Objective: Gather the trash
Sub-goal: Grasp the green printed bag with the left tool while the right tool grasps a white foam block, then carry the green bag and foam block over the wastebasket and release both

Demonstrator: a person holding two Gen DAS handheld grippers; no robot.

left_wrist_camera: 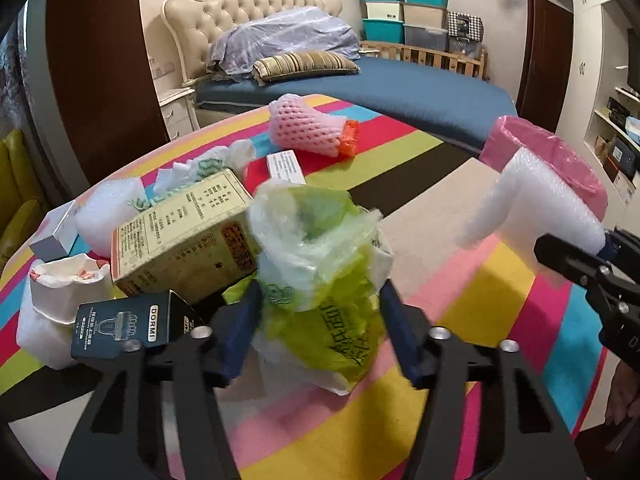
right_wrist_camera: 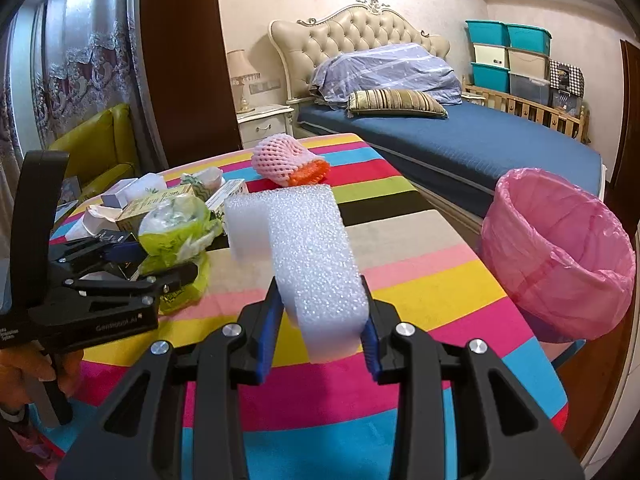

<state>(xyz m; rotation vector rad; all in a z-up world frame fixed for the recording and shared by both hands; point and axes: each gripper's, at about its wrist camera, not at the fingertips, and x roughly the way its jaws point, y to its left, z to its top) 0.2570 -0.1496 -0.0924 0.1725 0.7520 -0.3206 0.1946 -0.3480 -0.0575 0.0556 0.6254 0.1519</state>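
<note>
A: Striped worktop (right_wrist_camera: 420, 280), bedroom behind it, bed along the far side. Start nearest.

B: Right claw (right_wrist_camera: 320, 320) is clenched on a white foam block (right_wrist_camera: 312, 248). The block stands up and away from the claw, long axis running forward along the fingers, with a short stub off its left side near the top. It is off the worktop, carried.

A: And the bin?

B: Pink-lined bin (right_wrist_camera: 560, 256) sits just off the worktop's right edge, mouth tilted toward the camera. From the right claw it lies ahead and to the right. The foam is near it but not over the mouth yet. My reading: the coming move is a swing right, then a release once the block clears the rim.

A: Left side?

B: Left claw (left_wrist_camera: 320, 312) is closed round a crumpled green and clear plastic bag (left_wrist_camera: 320, 264); both blue pads (left_wrist_camera: 244, 320) press into its sides. The bag's lower end looks to be touching the cloth, though I cannot be sure it rests there.

A: Which hand is nearer the bin?

B: The right, plainly. In the left wrist view the right claw (left_wrist_camera: 600, 256) and the foam stand between the left claw and the bin (left_wrist_camera: 560, 160).

A: Farther back?

B: Just behind the bag, a tan printed box (left_wrist_camera: 180, 248) and a dark box (left_wrist_camera: 132, 320) to the left. Beyond, a pink foam net sleeve (left_wrist_camera: 308, 128) near the worktop's far edge, untouched.
</note>
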